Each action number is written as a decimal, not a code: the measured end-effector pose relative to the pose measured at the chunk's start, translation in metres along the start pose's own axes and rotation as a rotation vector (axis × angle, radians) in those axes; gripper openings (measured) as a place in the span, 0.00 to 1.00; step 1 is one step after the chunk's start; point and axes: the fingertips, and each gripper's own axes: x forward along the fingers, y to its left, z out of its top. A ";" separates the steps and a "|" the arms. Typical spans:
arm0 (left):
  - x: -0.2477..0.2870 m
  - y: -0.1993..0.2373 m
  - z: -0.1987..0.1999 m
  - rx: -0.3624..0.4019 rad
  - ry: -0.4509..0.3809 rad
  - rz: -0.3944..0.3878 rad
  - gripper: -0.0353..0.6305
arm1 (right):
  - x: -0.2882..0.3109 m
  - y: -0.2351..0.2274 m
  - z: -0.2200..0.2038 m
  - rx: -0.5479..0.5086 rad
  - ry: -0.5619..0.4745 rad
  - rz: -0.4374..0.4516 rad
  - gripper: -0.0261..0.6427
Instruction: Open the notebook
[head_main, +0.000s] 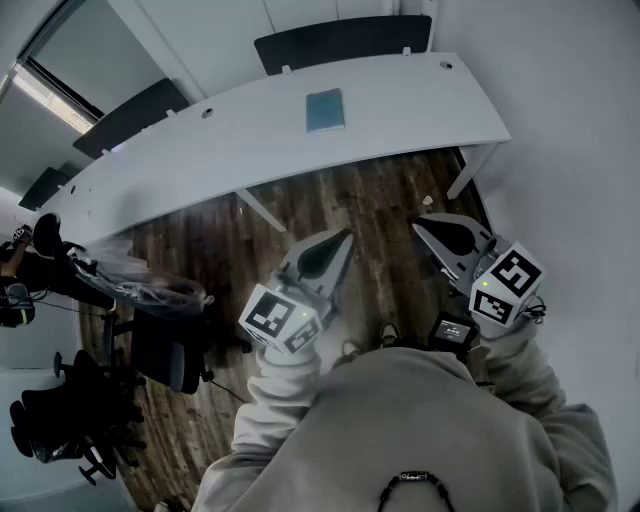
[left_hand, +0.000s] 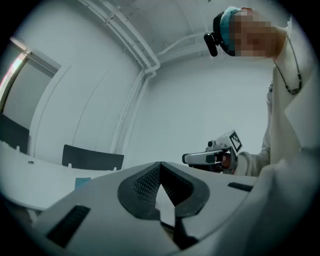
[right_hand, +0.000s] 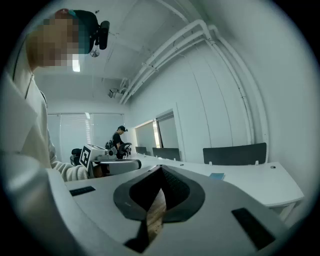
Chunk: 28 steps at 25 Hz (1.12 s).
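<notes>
My left gripper (head_main: 343, 238) and right gripper (head_main: 422, 224) are both closed on nothing, well short of the white desk (head_main: 420, 100). The notebook (head_main: 325, 110) lies shut and flat there, long axis running away from me. It looks thin and light; I'd lift the cover's free edge, spine side unclear.

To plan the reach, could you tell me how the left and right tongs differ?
In the head view, left tongs slant up-right, right tongs up-left. Left tongs hang over mid floor; right tongs sit nearer the wall. Both are shut, empty, short of the closed notebook.
</notes>
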 end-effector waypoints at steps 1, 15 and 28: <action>0.000 -0.001 0.001 0.005 0.001 -0.003 0.05 | 0.001 0.000 0.000 -0.003 0.000 0.000 0.06; -0.008 0.013 0.016 0.114 0.012 0.057 0.05 | 0.005 -0.005 0.013 0.003 -0.048 0.002 0.06; 0.019 0.020 0.006 0.114 0.024 0.079 0.05 | -0.013 -0.034 0.009 -0.014 -0.055 -0.029 0.06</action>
